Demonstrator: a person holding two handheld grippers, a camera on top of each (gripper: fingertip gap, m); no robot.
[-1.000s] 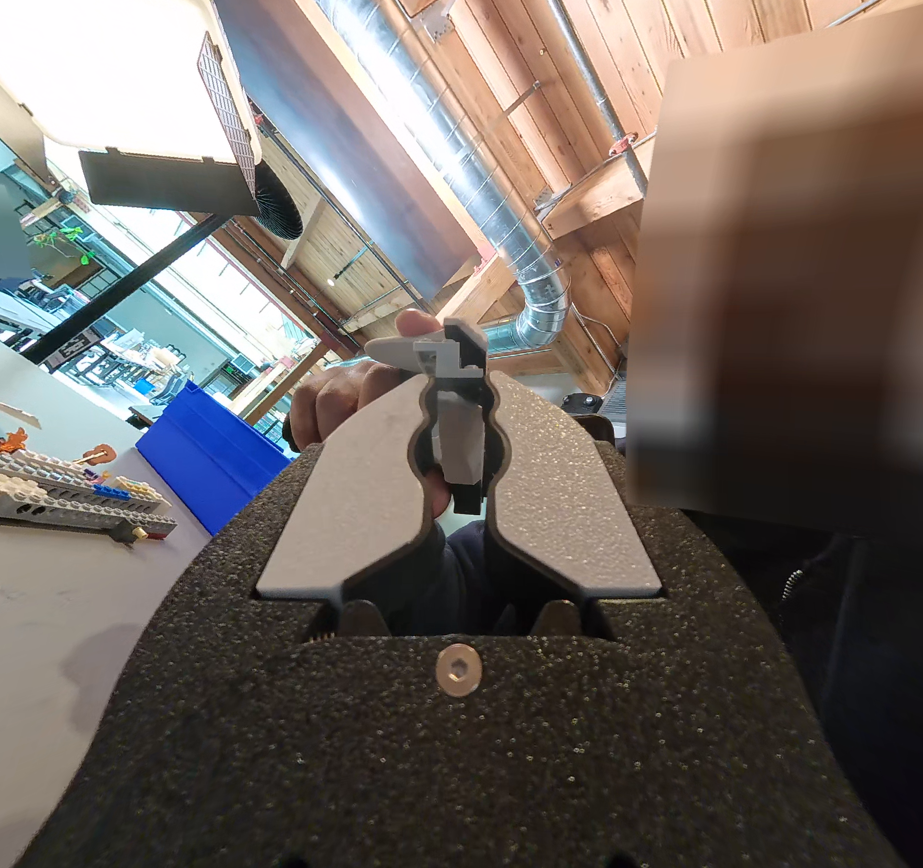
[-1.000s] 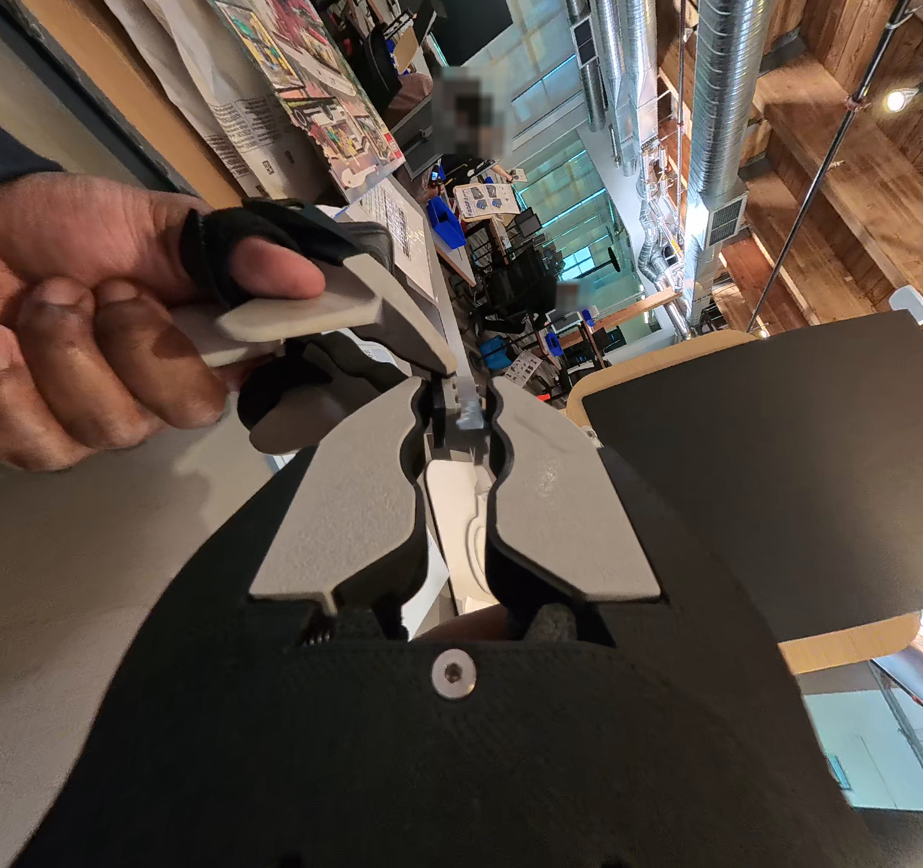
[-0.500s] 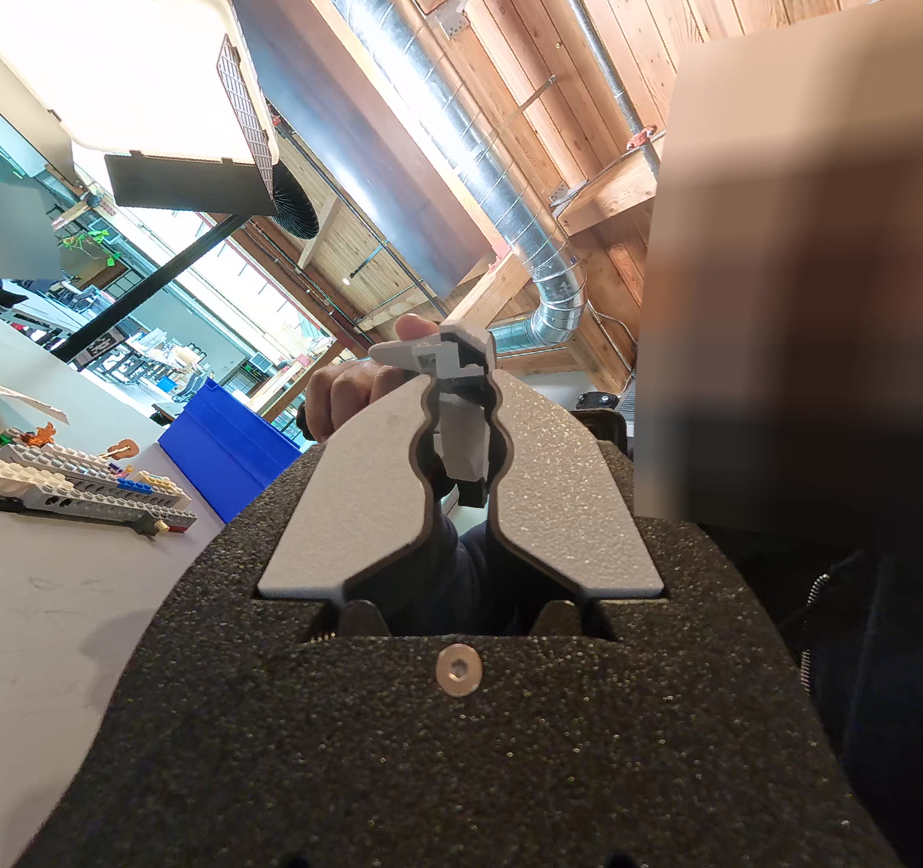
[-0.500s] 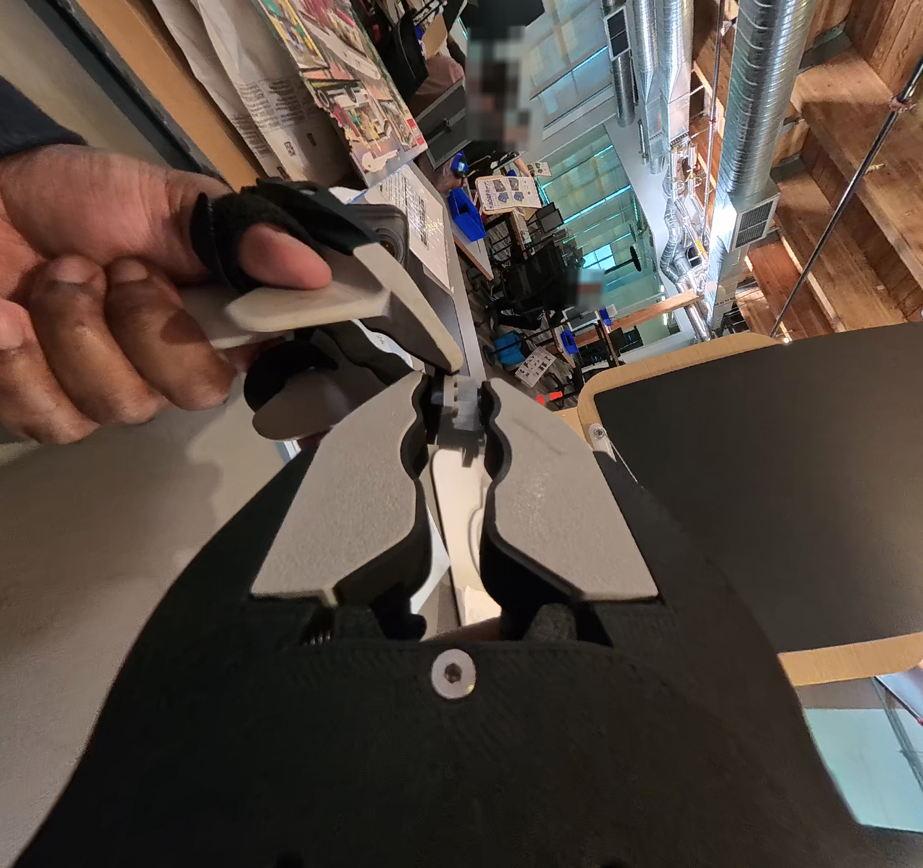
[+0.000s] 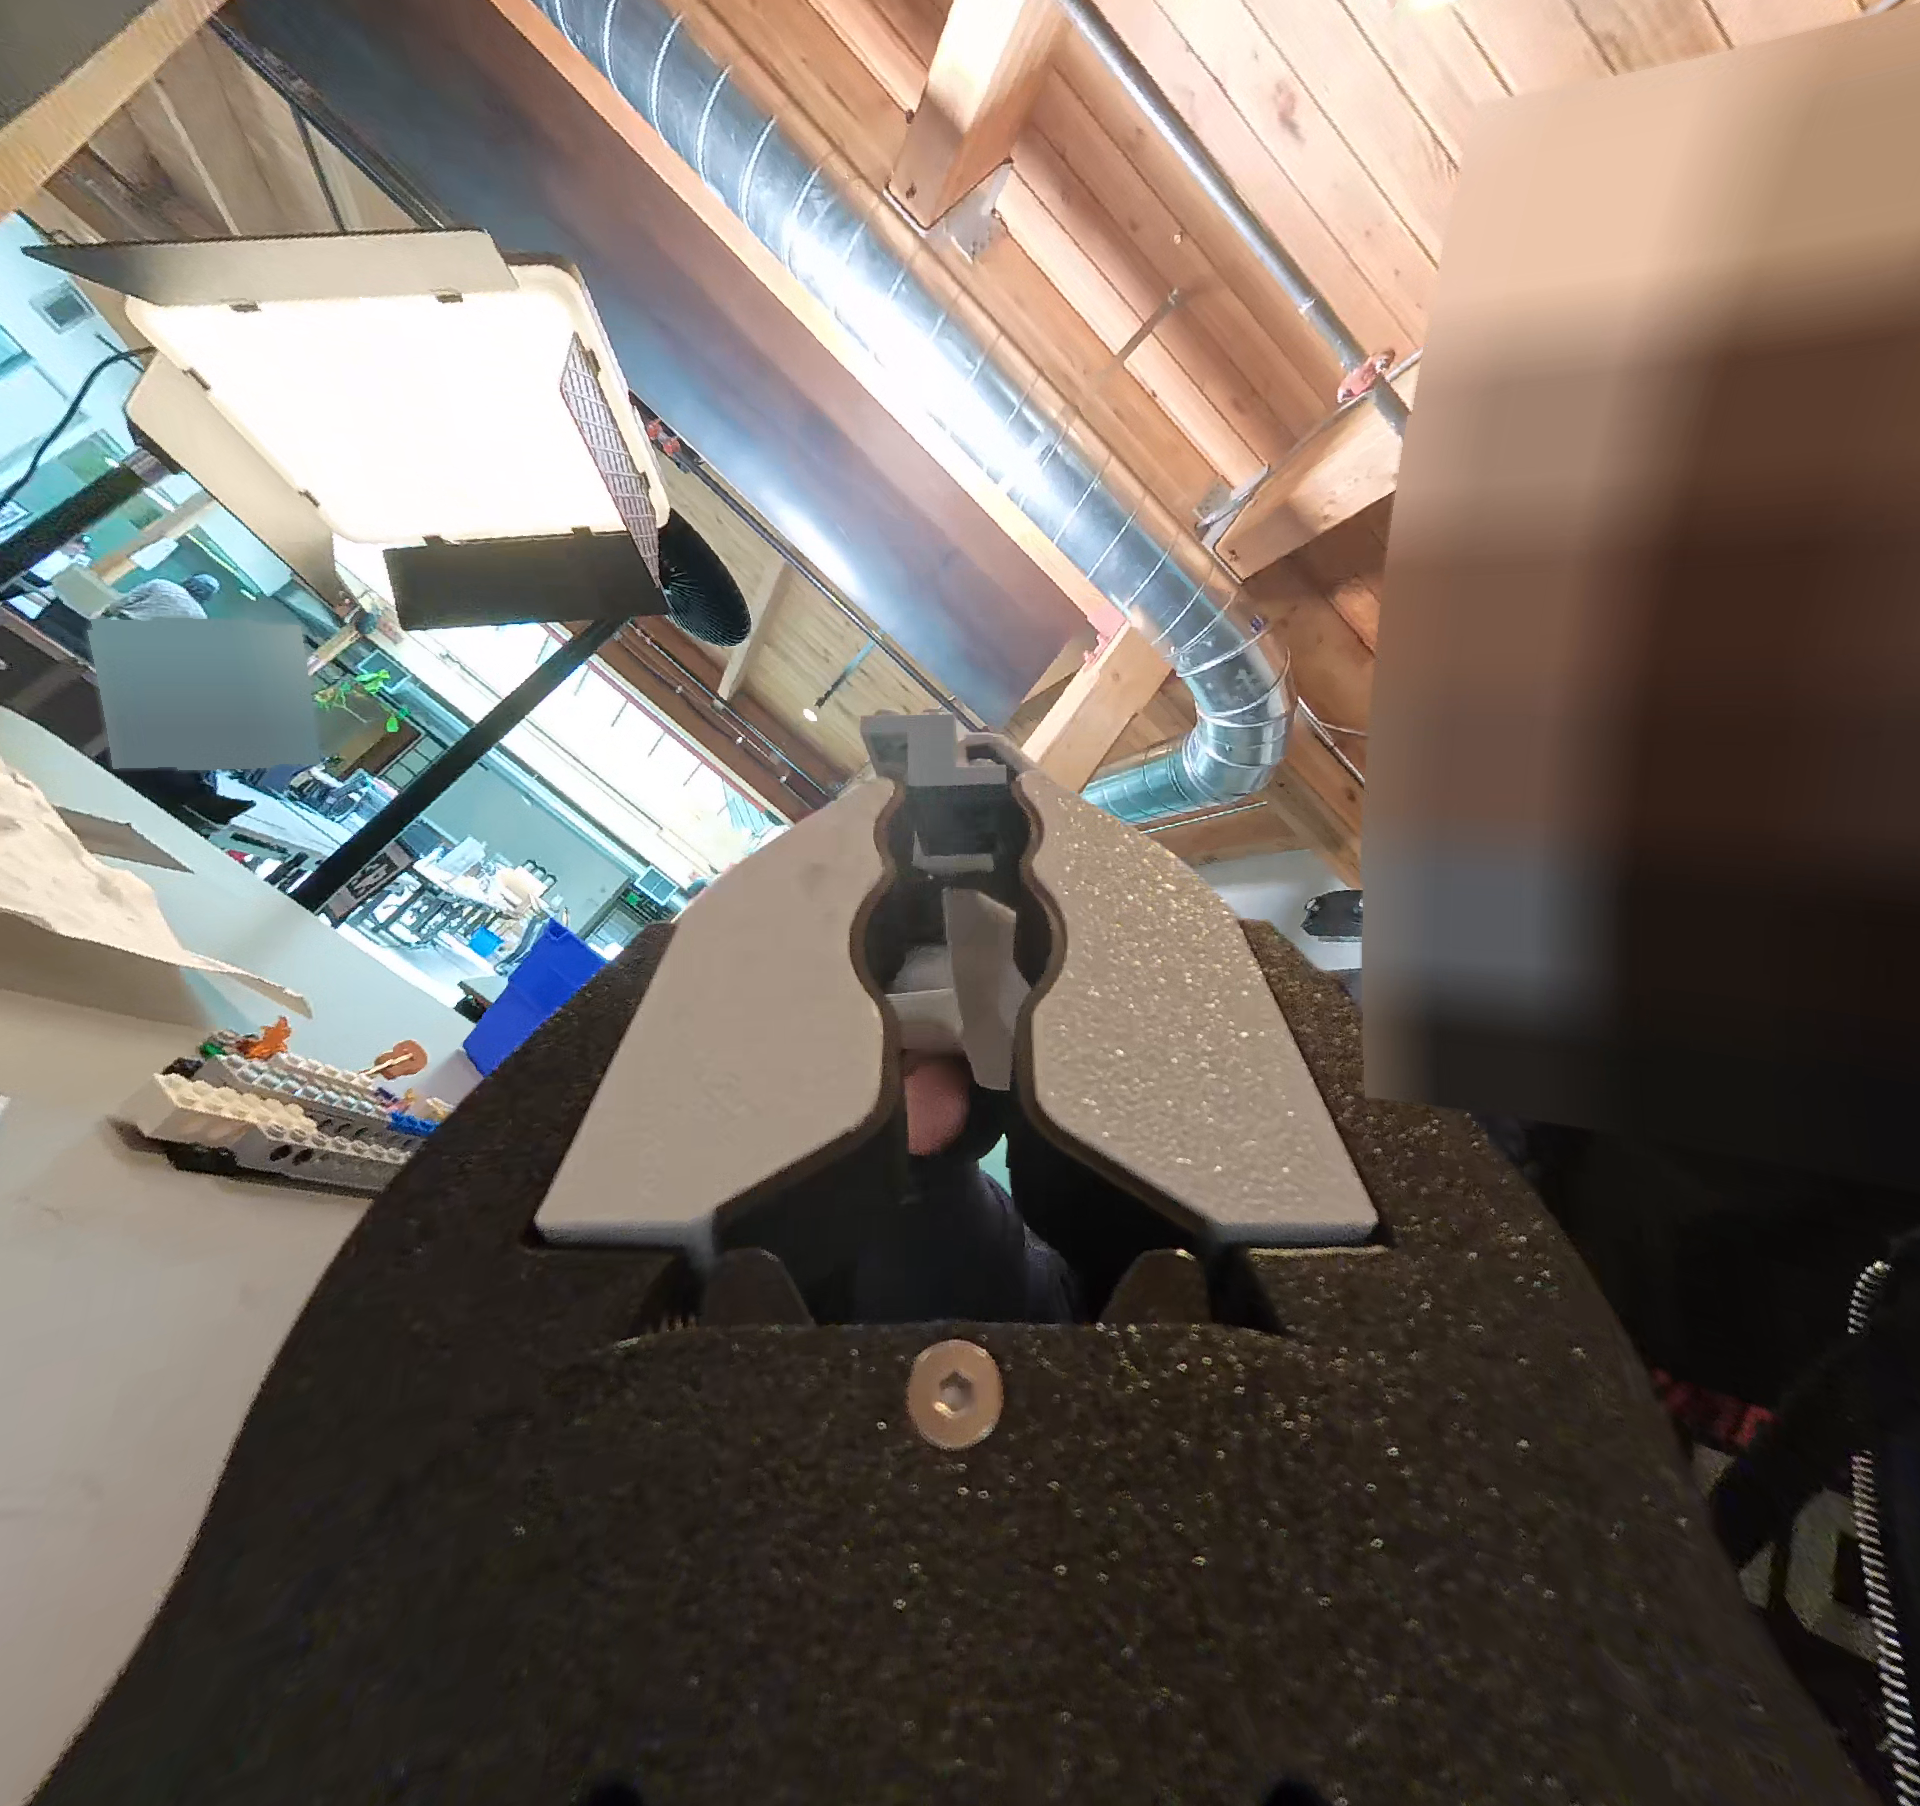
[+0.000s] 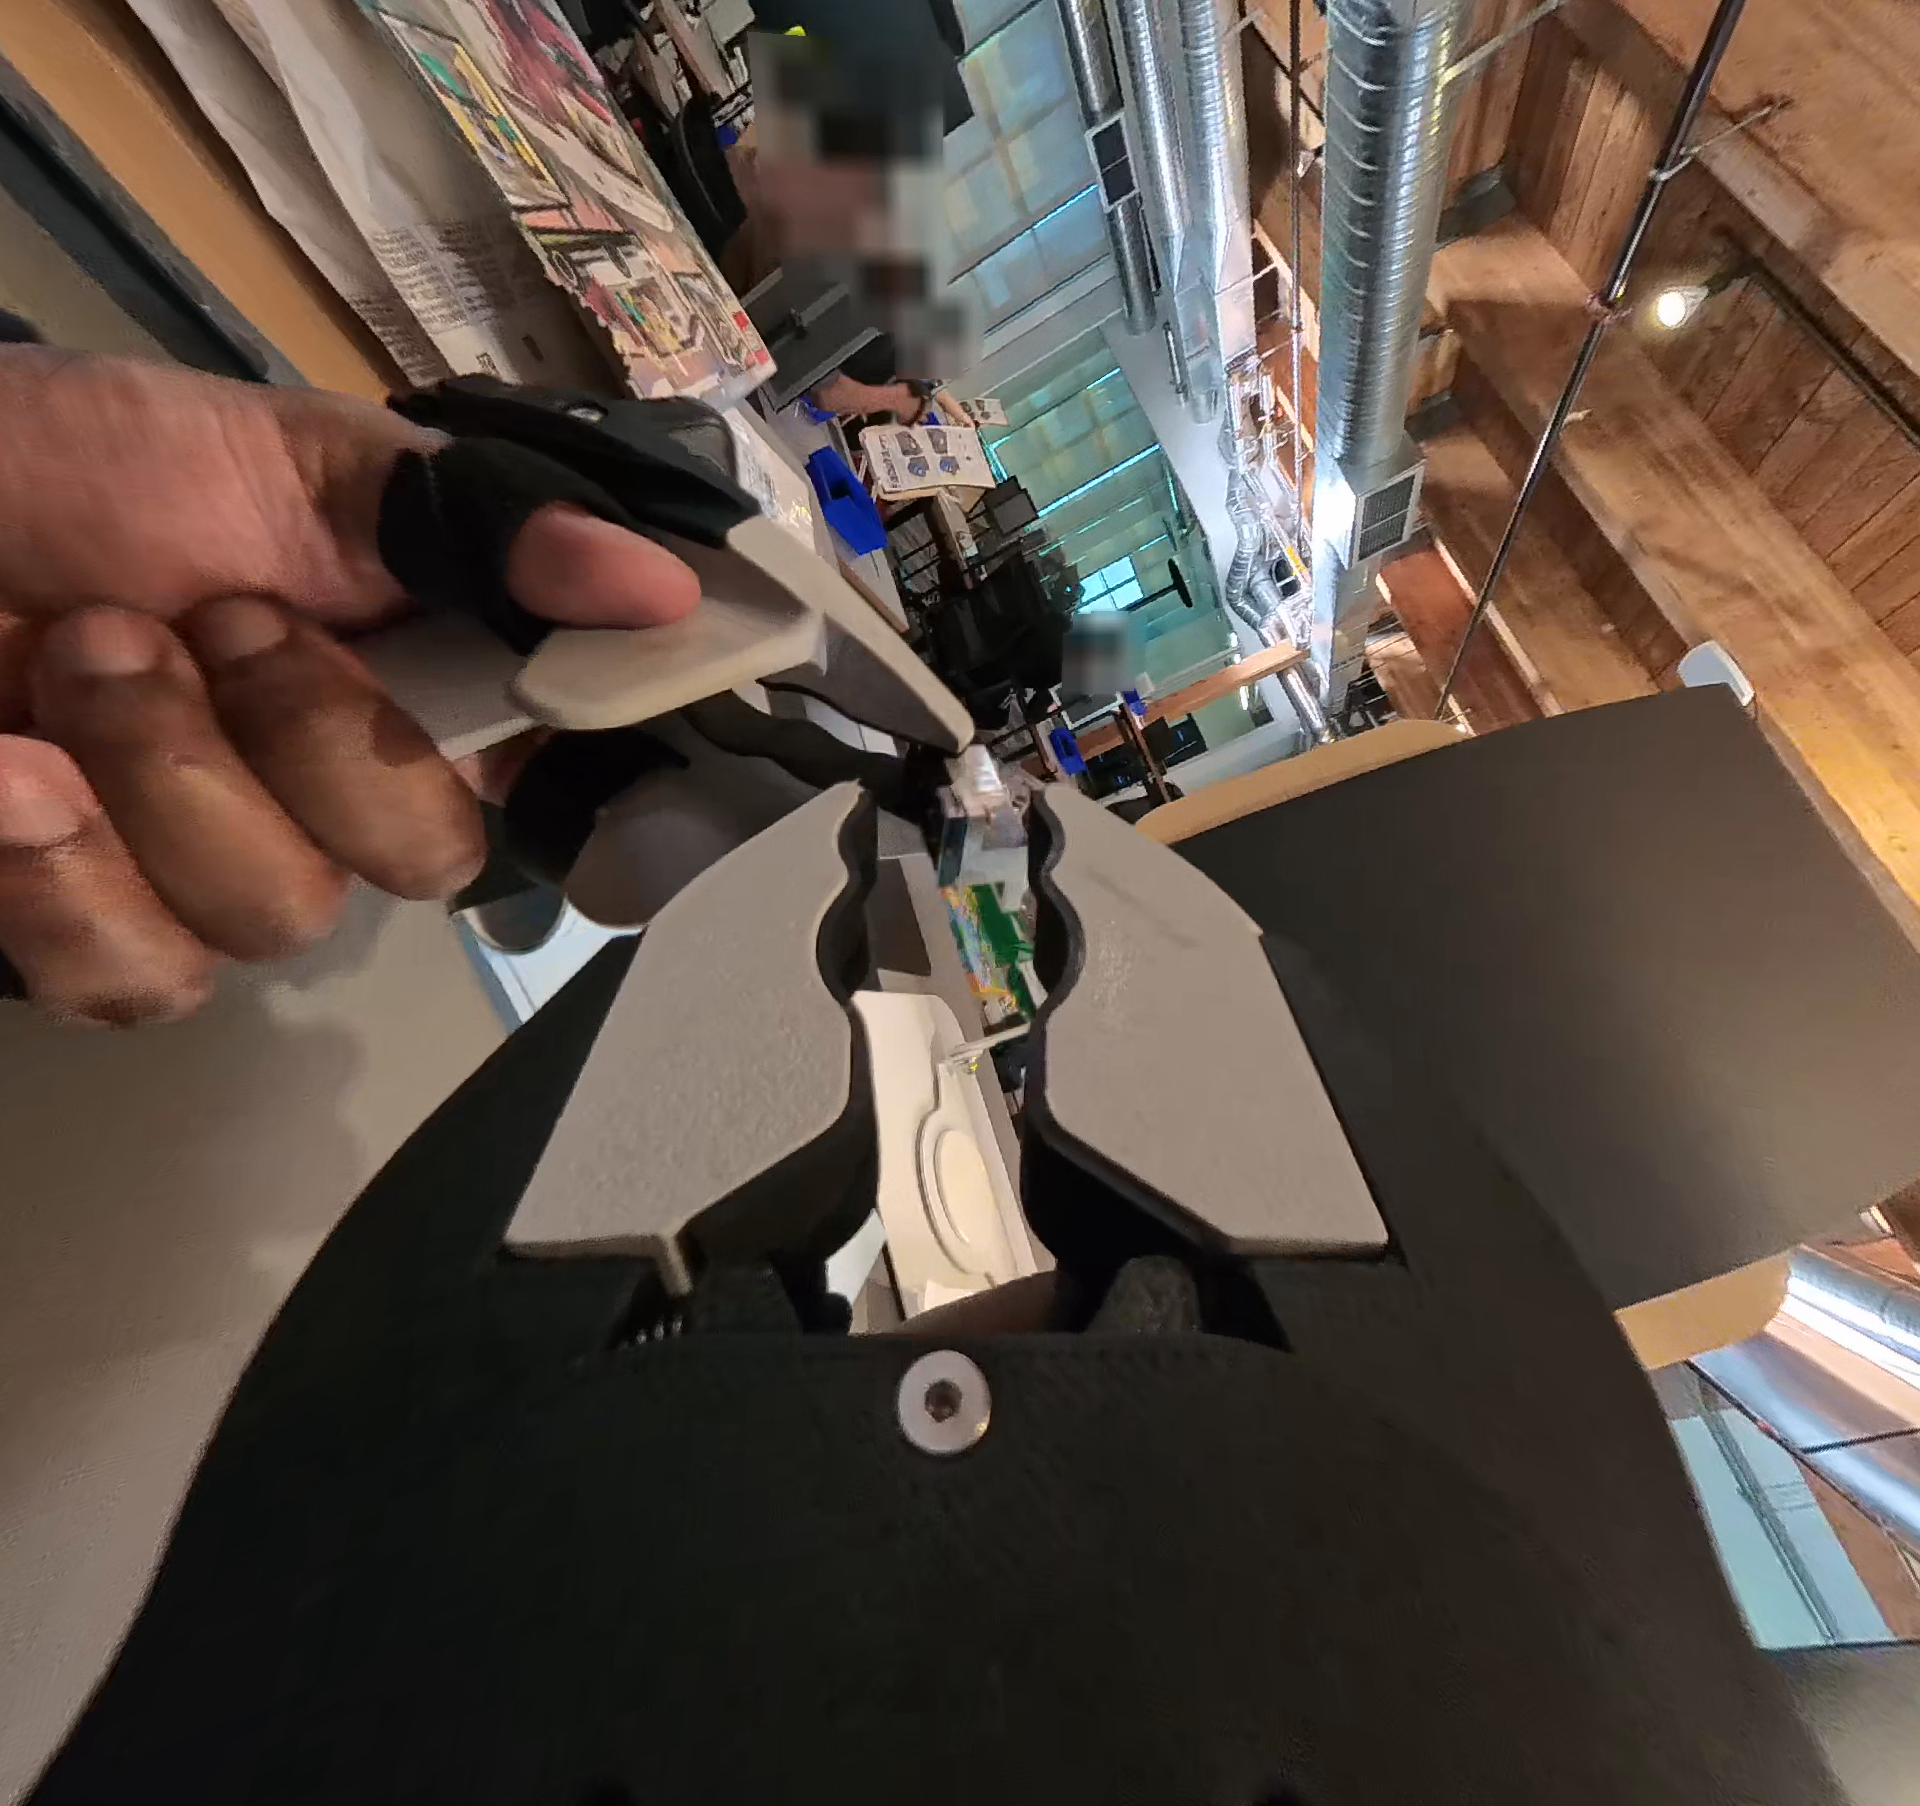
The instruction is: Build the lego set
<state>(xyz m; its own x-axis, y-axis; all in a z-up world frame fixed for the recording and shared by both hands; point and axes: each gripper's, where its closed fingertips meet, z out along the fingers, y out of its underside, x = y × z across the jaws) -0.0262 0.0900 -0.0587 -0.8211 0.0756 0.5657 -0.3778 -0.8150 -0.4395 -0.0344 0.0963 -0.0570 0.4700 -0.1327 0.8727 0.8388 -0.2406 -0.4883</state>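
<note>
Left gripper clamps a small grey stepped plastic brick piece at its fingertips, held up in the air. Right gripper stands narrowly parted beside that piece, right pad close, left clear; grip unclear. Half-built white brick model lies on the table, below-left of the left gripper.

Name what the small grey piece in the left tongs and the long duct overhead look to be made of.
Grey piece: likely moulded plastic, matte, with crisp stepped edges like a building brick. Duct: seemingly galvanised sheet metal, a dull silver sheen with spiral seams.
</note>
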